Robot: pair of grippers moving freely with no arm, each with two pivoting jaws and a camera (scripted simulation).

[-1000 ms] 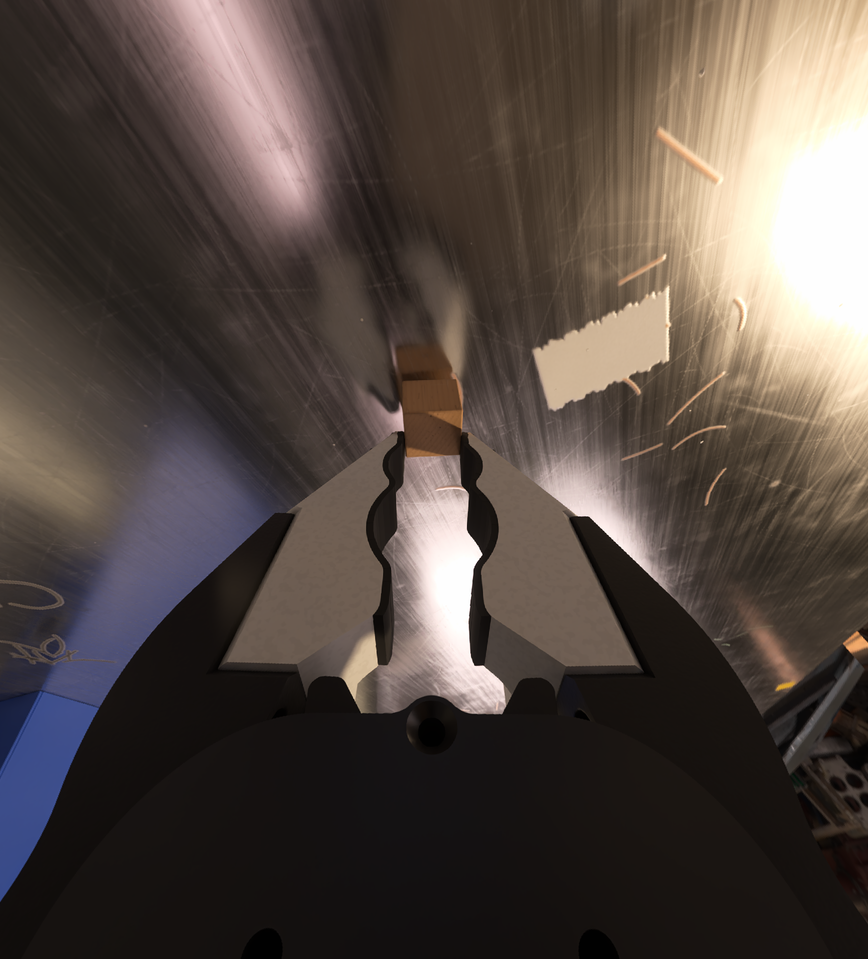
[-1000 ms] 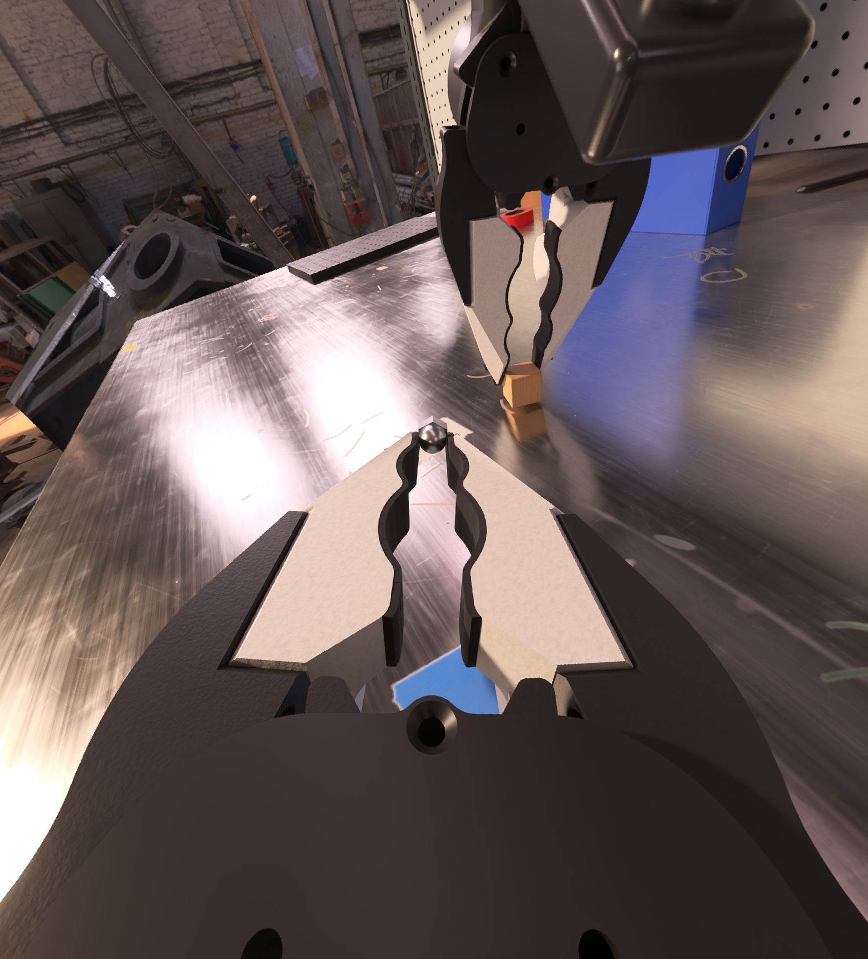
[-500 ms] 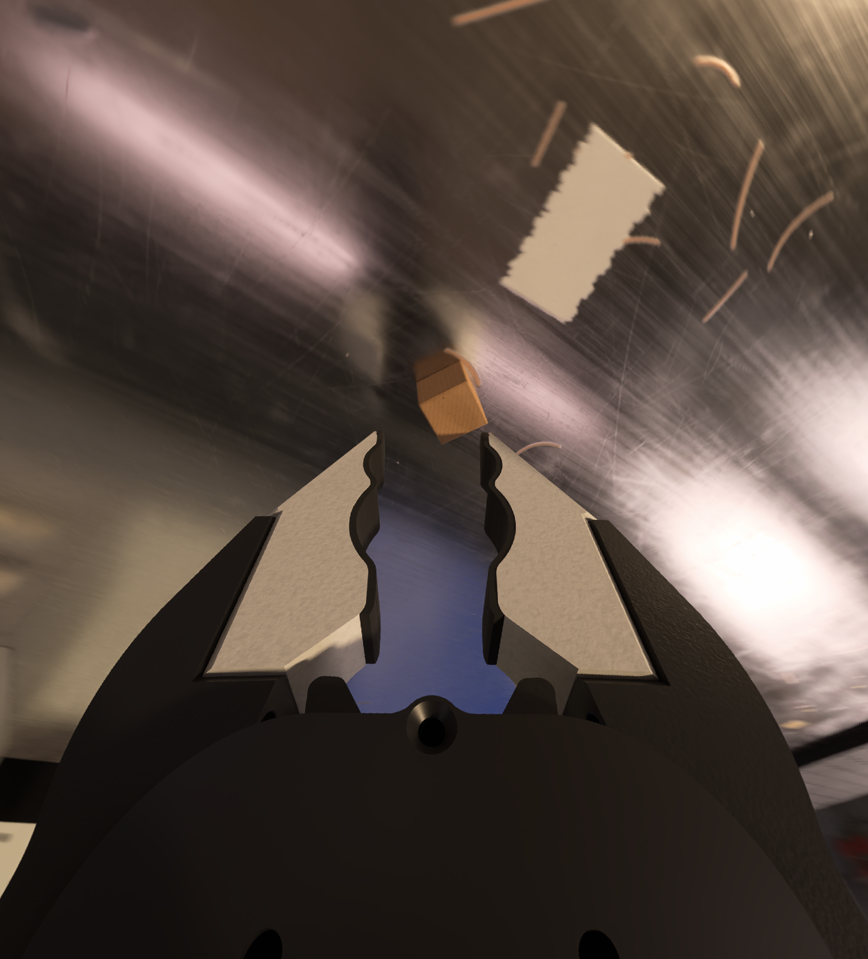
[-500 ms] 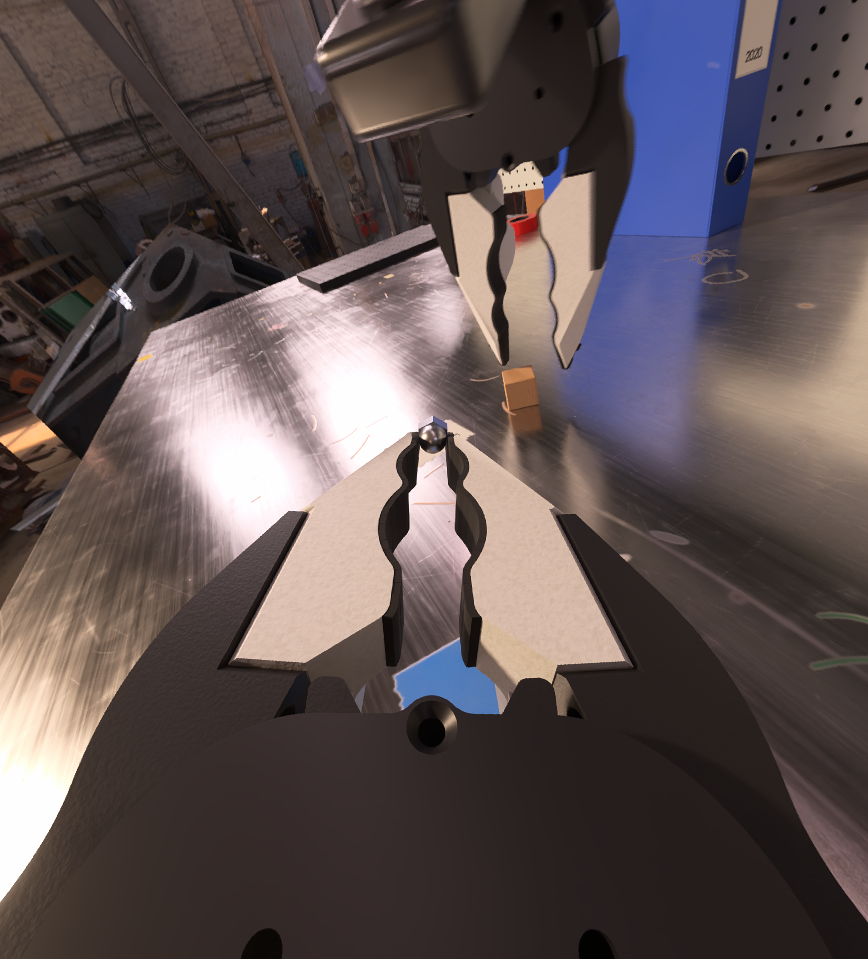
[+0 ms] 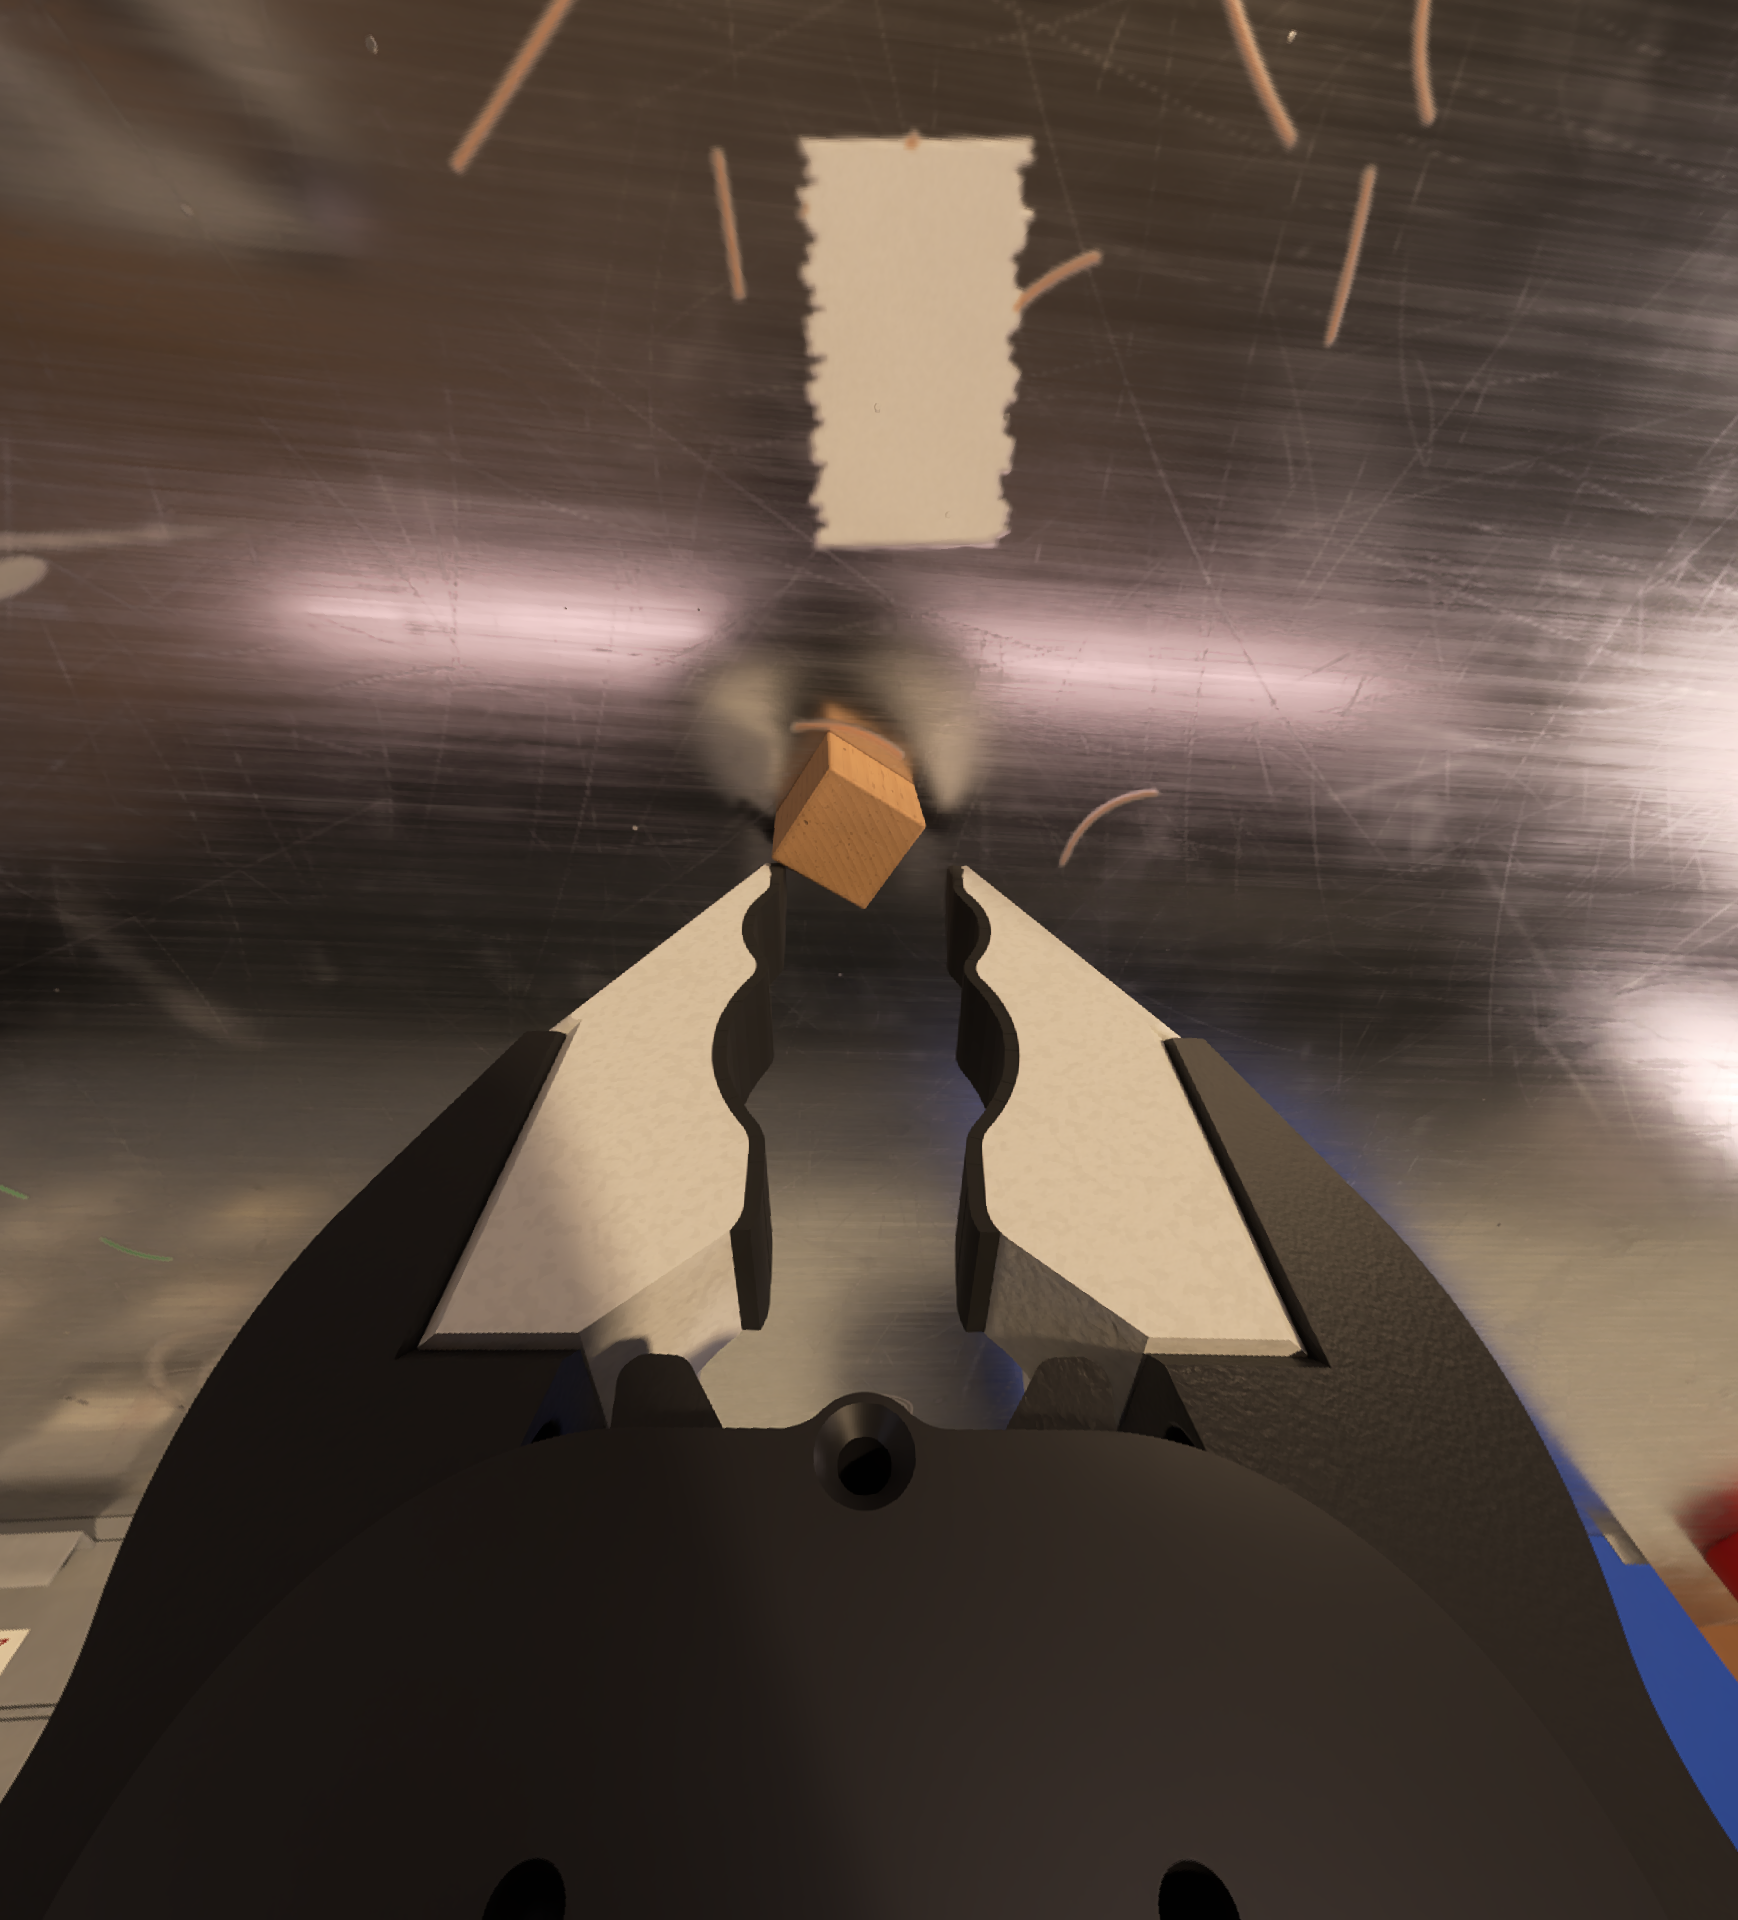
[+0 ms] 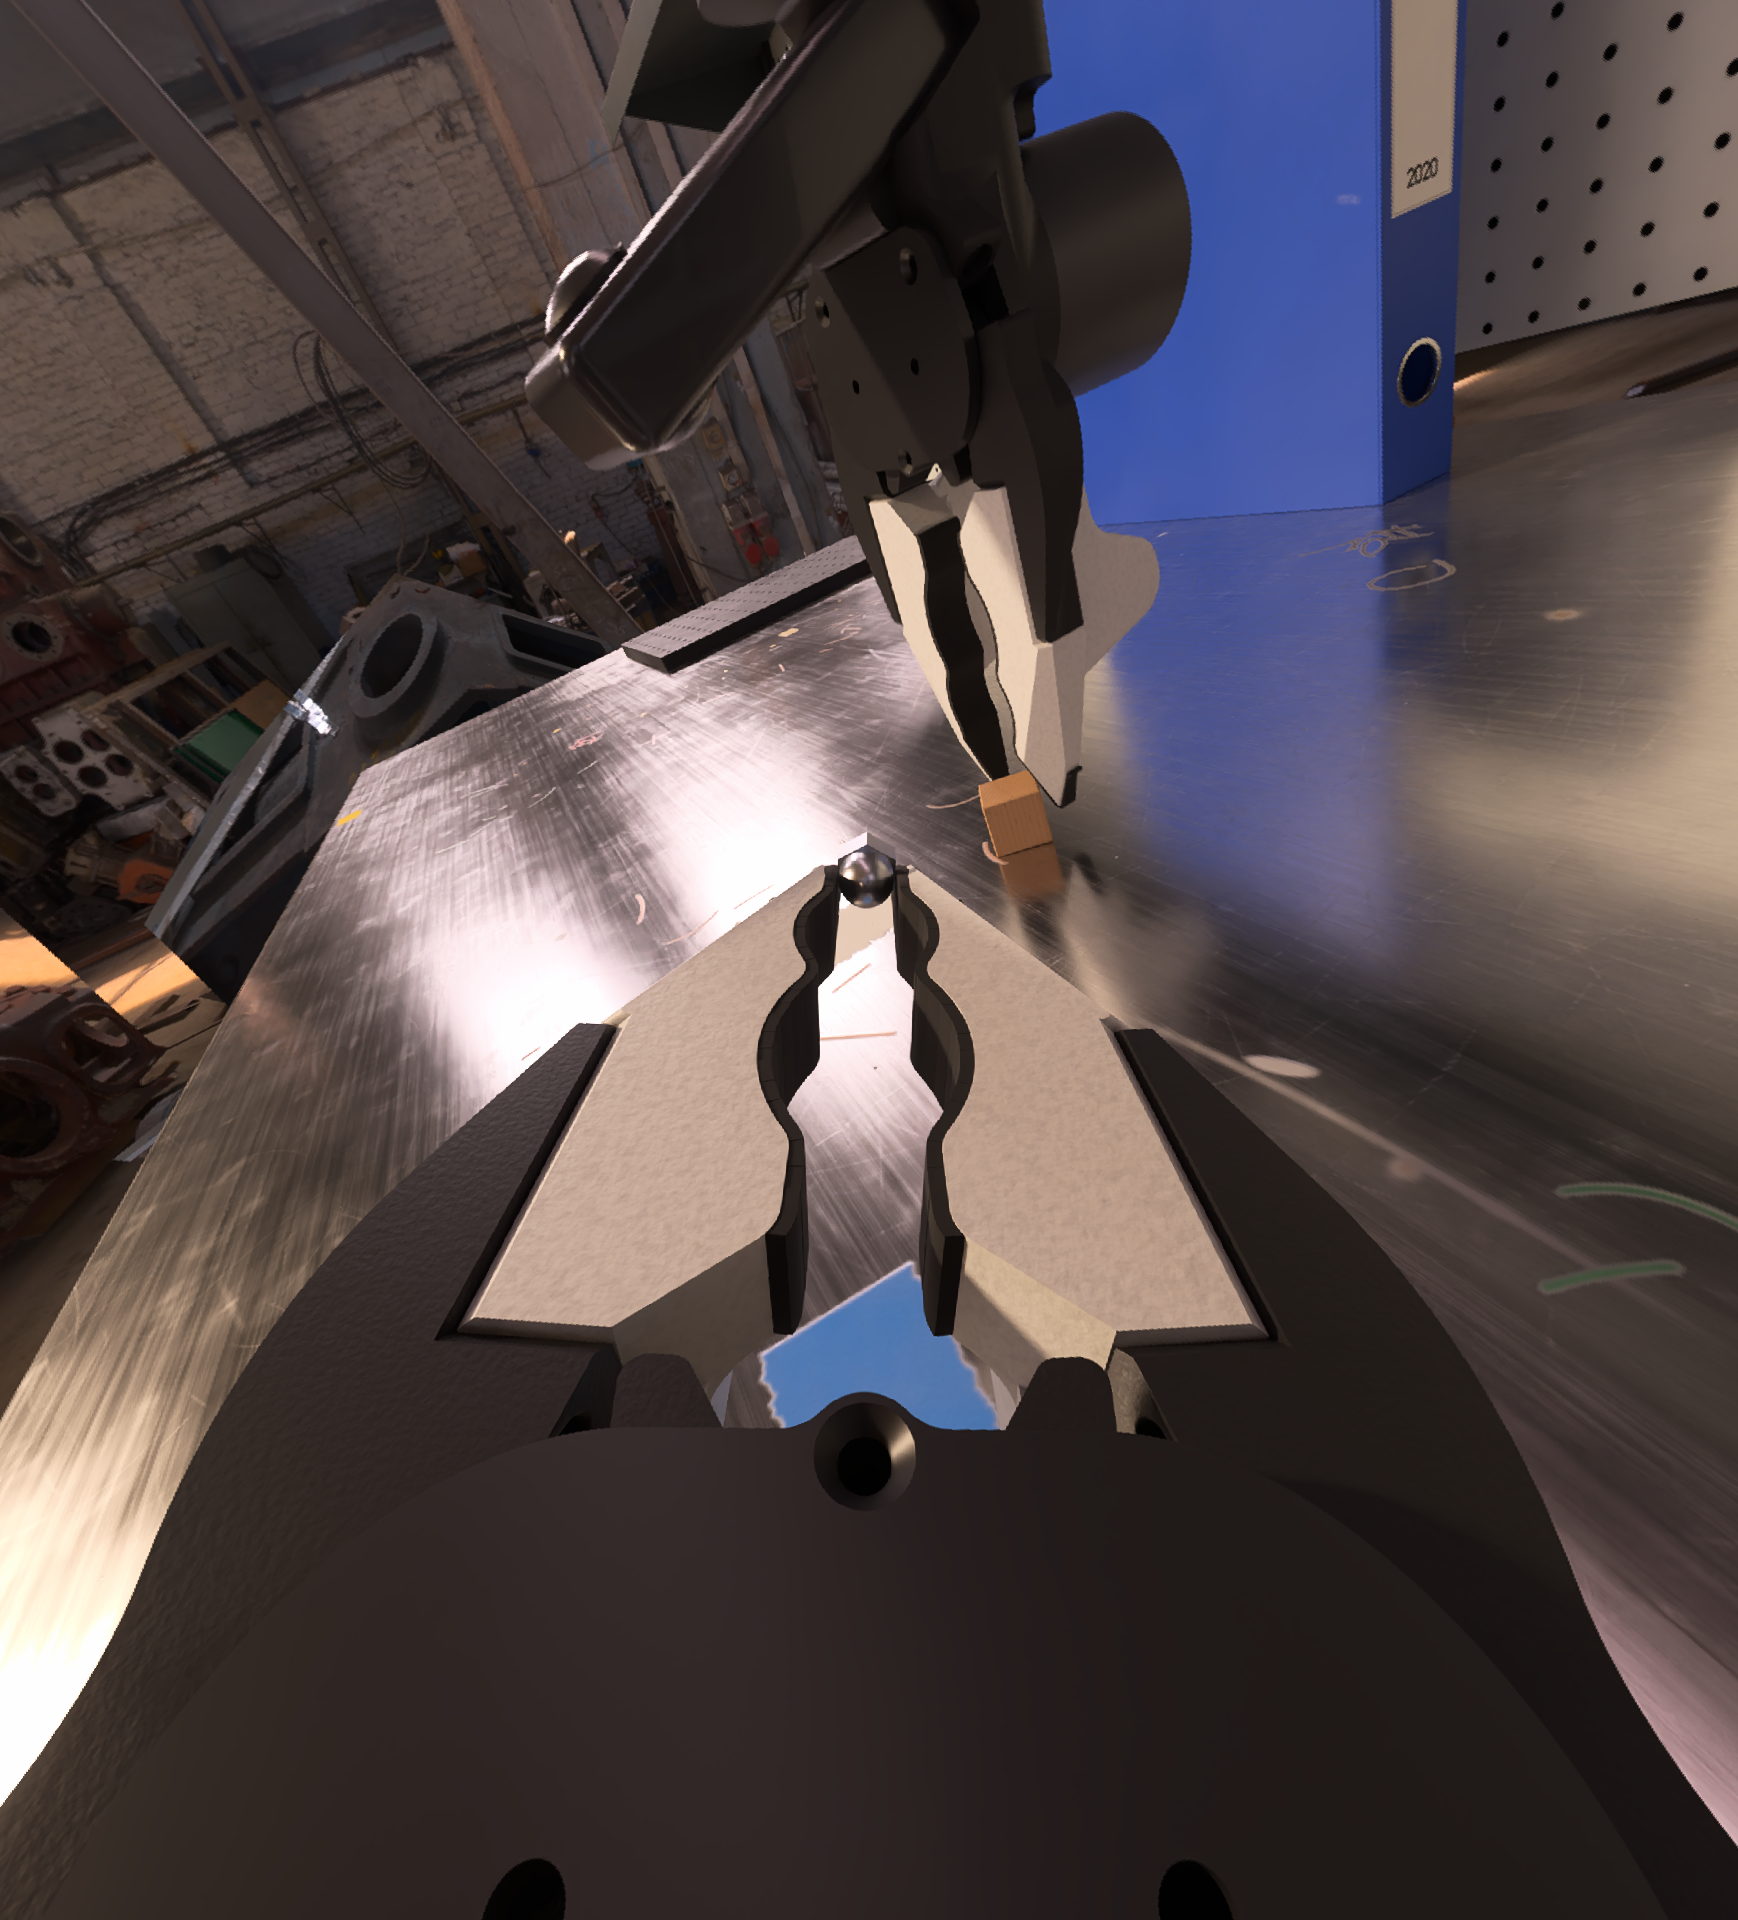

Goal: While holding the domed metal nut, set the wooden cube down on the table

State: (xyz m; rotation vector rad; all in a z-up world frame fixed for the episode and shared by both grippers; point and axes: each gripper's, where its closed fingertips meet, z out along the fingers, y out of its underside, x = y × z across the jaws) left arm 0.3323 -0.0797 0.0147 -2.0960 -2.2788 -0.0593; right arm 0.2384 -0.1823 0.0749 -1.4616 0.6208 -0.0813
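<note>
Cube (image 5: 847, 824) rests on the table (image 6: 1467, 831), released: placement step appears complete. Left gripper (image 5: 860, 883) hangs above it, tilted tips-down, jaws apart and empty, fingertips just beside the cube. Right gripper (image 6: 867, 883) lies low over the table, nearly level, clamped on the nut (image 6: 865, 875) at its fingertips. Next move: lift the left gripper straight up without nudging the cube; maintain nut grip.

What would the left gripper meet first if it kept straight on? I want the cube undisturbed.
Probably the wooden cube, resting on the metal table just beyond the left gripper's open fingertips; depth is uncertain.
</note>
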